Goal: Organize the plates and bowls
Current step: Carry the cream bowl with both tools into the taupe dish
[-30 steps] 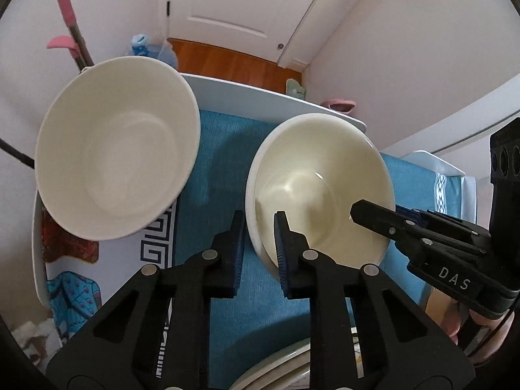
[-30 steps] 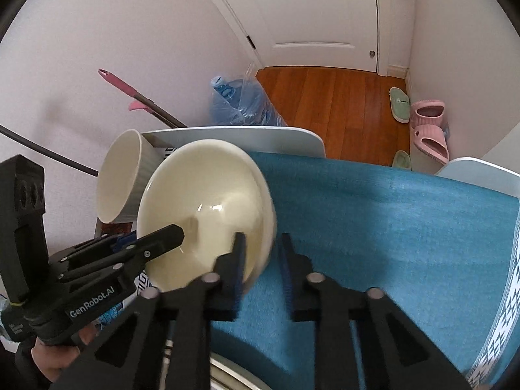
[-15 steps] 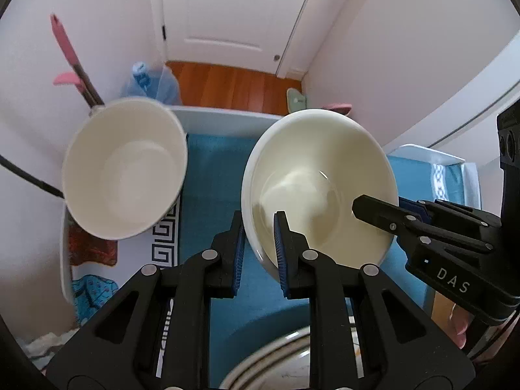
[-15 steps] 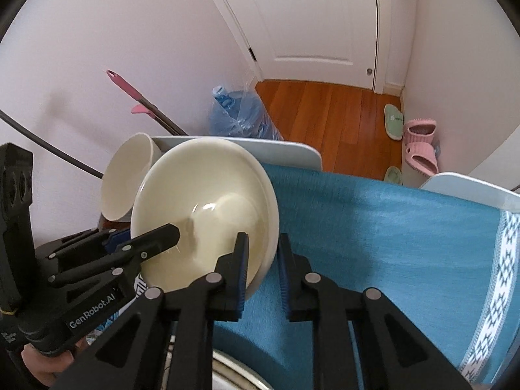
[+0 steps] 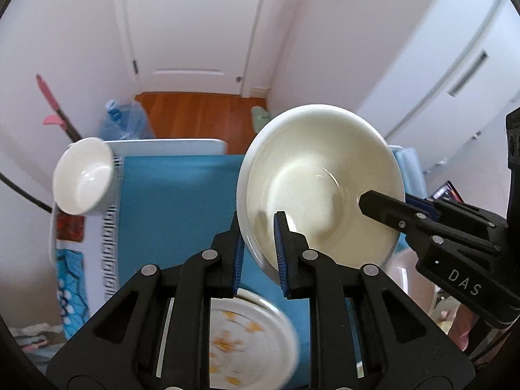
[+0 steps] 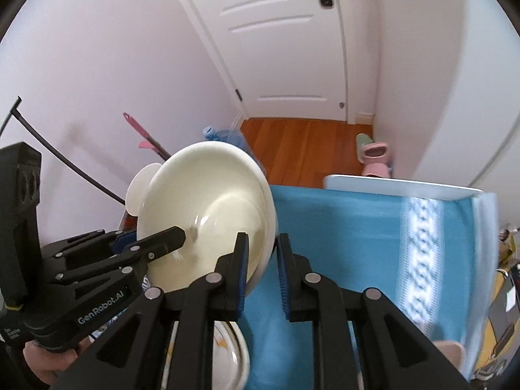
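- While both grippers clamp it, one cream bowl (image 5: pixel 320 178) hangs in the air above the blue cloth (image 5: pixel 175 201), tilted, its inside toward the cameras.
- Left gripper (image 5: pixel 258 253): clenched on the bowl's near-left rim, one finger inside, one outside.
- Right gripper (image 6: pixel 261 269): clenched on the bowl's right rim, left finger inside, right finger outside the wall.
- Each gripper also shows in the other's view, reaching into the bowl from the side.
- Bowls counted: two. The second is a smaller white bowl (image 5: pixel 83 175), at the far-left corner of the table (image 5: pixel 169 144), tilted, well apart from the held one; in the right view only its edge peeks out behind the cream bowl.
- Plates counted: one patterned plate (image 5: pixel 247 334) with orange marks, on the cloth below the grippers, blurred; whether more lie under it I cannot tell.
- One patterned cloth edge (image 5: pixel 70 260) with a Greek-key border runs along the table's left side.
- Background: one white door (image 6: pixel 286 48), wood floor (image 6: pixel 302 143), one blue water jug (image 5: pixel 125 123), one pink-handled mop (image 5: pixel 53 110), pink slippers (image 6: pixel 375 154).
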The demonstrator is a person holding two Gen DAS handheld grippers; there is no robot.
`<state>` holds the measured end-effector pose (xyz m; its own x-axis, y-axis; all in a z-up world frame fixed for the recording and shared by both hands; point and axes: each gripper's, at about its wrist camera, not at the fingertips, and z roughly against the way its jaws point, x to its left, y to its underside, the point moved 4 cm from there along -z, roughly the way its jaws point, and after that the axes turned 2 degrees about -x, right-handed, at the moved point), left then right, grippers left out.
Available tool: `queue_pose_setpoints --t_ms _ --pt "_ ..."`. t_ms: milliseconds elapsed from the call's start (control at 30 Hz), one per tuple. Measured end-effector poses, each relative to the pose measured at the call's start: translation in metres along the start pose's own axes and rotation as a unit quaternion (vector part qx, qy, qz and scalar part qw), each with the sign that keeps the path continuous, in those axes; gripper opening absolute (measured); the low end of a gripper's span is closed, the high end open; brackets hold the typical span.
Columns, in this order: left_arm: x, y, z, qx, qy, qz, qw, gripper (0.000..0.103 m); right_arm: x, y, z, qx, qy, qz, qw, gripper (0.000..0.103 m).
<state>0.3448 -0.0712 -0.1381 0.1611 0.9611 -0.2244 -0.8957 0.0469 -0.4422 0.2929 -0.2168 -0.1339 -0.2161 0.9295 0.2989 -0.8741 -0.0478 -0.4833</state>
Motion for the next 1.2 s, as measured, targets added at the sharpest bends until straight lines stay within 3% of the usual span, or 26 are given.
queue_pose_setpoints --t_ms 267,533,933,1200 --pt "-0.099 0.034 0.006 0.005 0.041 -0.037 0.9985 0.016 -0.067 0.040 0.078 -0.031 0.042 -0.018 0.998 0.016" --pt "-0.171 0.083 -0.014 0.045 0.068 -0.070 0.9942 0.016 -0.127 0.101 0.108 -0.014 0.070 -0.056 0.996 0.016" --pt "-0.194 0.143 -0.078 0.113 0.040 -0.093 0.9884 0.016 -0.176 0.173 0.062 0.056 0.067 -0.091 0.992 0.016" --pt "-0.189 0.146 -0.096 0.126 0.020 -0.098 0.9869 0.016 -0.174 0.186 0.045 0.074 0.093 -0.053 0.992 0.016"
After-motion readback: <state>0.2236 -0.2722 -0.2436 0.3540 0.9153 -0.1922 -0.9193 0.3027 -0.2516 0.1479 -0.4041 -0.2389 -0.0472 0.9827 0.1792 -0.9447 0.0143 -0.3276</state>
